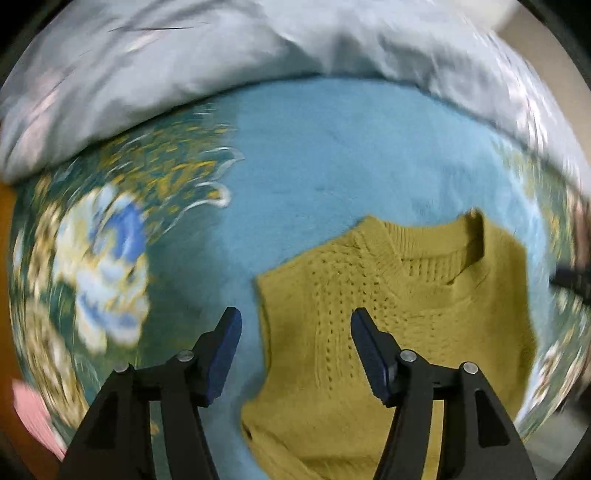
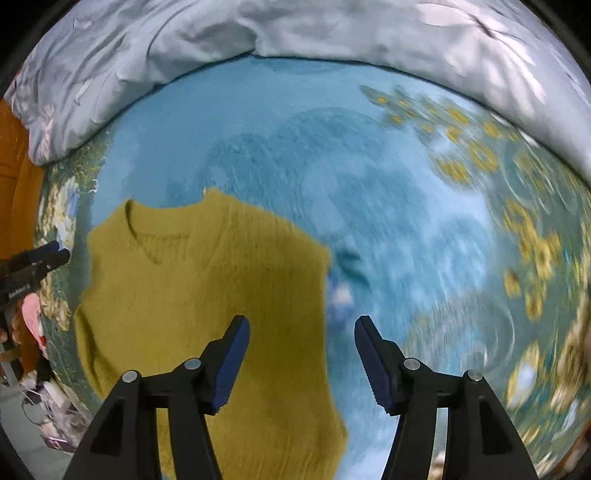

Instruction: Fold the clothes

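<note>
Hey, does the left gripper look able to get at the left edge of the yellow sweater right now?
Probably yes. The left gripper is open and the sweater lies flat on the blue blanket, its left edge running between the fingers with nothing covering it.

From my right wrist camera, my right gripper [image 2: 302, 325] hangs with its blue-padded jaws spread wide and empty above the mustard-yellow knit sweater [image 2: 207, 295]. The sweater lies flat on the blue floral bedspread [image 2: 332, 147], neckline toward the far side. A crumpled pale grey quilt [image 2: 295, 26] is heaped beyond it. At the left edge I see my left gripper [image 2: 37, 258]; much of the bedspread is motion-blurred.
</note>
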A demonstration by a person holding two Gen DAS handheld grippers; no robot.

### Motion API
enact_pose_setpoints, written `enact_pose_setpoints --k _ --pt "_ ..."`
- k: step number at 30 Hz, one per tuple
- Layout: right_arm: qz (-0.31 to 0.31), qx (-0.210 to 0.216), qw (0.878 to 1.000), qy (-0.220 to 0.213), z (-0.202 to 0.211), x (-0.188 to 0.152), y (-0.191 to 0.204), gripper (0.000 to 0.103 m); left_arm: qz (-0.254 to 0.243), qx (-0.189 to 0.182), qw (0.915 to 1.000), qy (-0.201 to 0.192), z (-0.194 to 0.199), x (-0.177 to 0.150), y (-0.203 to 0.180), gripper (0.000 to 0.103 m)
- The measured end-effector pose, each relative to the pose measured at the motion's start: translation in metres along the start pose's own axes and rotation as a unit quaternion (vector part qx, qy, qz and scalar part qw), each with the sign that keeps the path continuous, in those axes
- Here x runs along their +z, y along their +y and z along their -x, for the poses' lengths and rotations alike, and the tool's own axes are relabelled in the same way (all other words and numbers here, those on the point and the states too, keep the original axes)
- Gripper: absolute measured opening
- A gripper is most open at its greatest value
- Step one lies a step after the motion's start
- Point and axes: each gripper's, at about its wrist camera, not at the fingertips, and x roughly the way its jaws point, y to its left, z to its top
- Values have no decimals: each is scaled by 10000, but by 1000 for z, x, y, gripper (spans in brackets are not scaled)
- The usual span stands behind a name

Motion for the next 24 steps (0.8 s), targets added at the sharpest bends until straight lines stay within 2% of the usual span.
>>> enact_pose_setpoints --k 1,6,10,14,15,16,17,18,19,22,24 --pt "72 -16 10000 26 -5 7 1 64 -165 43 9998 74 -9 5 -2 71" --pt "483 -38 9985 250 -42 34 8 65 -751 176 9964 350 -44 23 -8 71" --pt "834 31 9958 382 -60 40 16 65 -1098 -137 9926 506 -59 30 -12 71" --pt "1169 1 9919 495 -70 40 22 59 -1405 -156 9883 576 -67 30 -19 70" --pt "1170 -4 9918 515 -70 40 21 50 -1444 -159 9876 590 -68 31 -20 66" --pt "1169 -9 9917 535 -71 41 20 44 -1459 -195 9873 598 -69 31 -21 57" --pt "1168 -14 9916 556 -71 41 19 41 -1448 -219 9874 604 -70 32 -22 55" --pt "1167 -18 9915 576 -71 41 18 32 -1415 -259 9877 617 -70 32 -23 48" --pt "1156 -57 9917 565 -68 41 18 26 -1377 -309 9880 634 -71 33 -23 38" --pt "1123 -174 9921 528 -60 41 20 13 -1466 -267 9872 575 -67 31 -33 17" --pt "1102 -253 9923 504 -54 40 21 11 -1613 -108 9859 442 -62 30 -42 15"
